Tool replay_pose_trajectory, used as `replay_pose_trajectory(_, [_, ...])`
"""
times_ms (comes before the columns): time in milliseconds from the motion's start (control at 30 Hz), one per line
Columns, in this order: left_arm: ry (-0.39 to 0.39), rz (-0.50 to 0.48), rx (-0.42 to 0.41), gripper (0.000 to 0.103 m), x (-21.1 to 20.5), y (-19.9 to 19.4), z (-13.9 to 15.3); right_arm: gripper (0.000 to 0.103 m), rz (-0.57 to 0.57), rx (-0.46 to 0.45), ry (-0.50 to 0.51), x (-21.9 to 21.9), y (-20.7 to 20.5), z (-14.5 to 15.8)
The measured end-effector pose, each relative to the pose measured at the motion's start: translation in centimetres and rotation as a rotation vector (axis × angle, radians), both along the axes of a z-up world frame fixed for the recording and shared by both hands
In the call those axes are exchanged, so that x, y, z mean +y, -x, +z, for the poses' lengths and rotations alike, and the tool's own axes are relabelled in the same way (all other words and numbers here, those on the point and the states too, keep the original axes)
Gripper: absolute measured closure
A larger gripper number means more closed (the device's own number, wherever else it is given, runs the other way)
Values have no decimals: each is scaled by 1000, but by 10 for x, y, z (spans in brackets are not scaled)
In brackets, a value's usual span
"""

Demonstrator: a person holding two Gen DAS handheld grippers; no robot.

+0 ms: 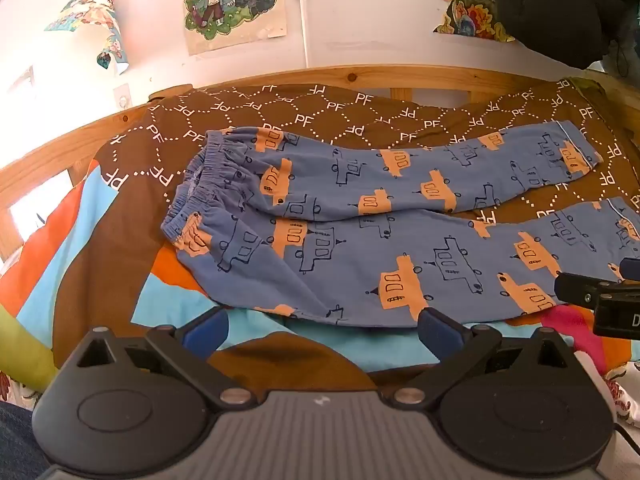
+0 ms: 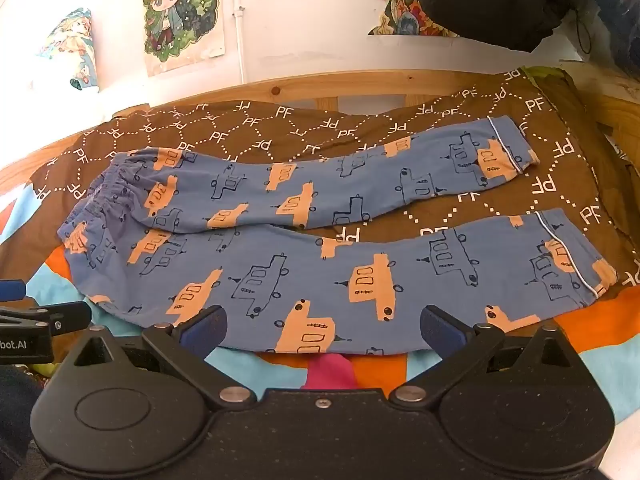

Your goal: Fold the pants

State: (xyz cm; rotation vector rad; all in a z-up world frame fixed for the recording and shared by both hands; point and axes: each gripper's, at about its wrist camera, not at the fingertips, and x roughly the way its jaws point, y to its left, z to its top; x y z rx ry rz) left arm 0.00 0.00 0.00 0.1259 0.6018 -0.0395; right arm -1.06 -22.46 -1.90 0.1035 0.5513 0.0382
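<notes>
Both tongs, left [image 1: 322, 330] and right [image 2: 322, 330], spread wide; pants [image 2: 320, 248] just beyond

1. The left gripper [image 1: 322, 330] fills the bottom of the left wrist view, tilted downward, its jaws spread wide with nothing between them.
2. Its blue fingertips [image 1: 208, 330] sit at lower centre-left and lower centre-right of that frame.
3. The right gripper [image 2: 322, 330] fills the bottom of the right wrist view, also tilted downward, jaws wide and holding nothing.
4. Each gripper's tip shows at the other view's edge: right edge in the left view, left edge in the right view.
</notes>
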Motion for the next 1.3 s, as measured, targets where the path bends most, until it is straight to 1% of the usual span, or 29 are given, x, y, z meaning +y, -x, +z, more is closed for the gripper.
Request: replay_pose_trajectory(1300, [-3, -8, 8, 0, -1, 1, 0, 1, -15, 16, 3, -1, -1, -1])
